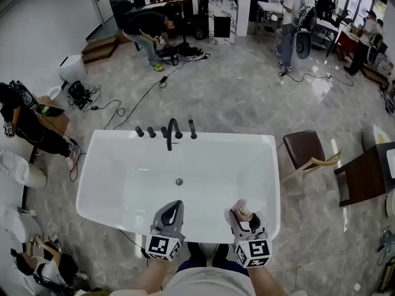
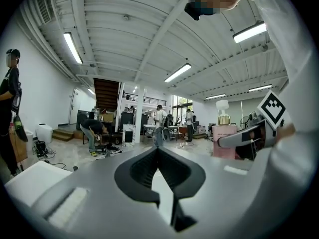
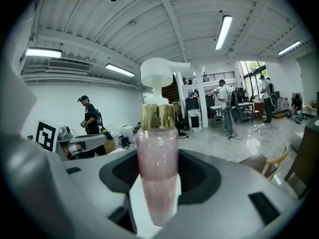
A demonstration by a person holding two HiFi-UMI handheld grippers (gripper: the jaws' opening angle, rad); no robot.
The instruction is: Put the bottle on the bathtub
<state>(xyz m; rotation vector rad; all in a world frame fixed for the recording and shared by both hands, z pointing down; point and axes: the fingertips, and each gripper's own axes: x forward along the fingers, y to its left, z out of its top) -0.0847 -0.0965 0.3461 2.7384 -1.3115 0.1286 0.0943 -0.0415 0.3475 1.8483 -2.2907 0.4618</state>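
the right gripper (image 3: 154,183) is clamped on the lower body of the pink pump bottle (image 3: 157,148) and holds it upright, likely so it can be stood down without tipping. it hangs over the near rim of the white bathtub (image 1: 92,165), seemingly not yet set down. the left gripper (image 2: 158,153) hovers alongside, jaws pressed together on nothing, apparently just out of the way.

Brown chair (image 1: 302,150) near dark table (image 1: 365,174)
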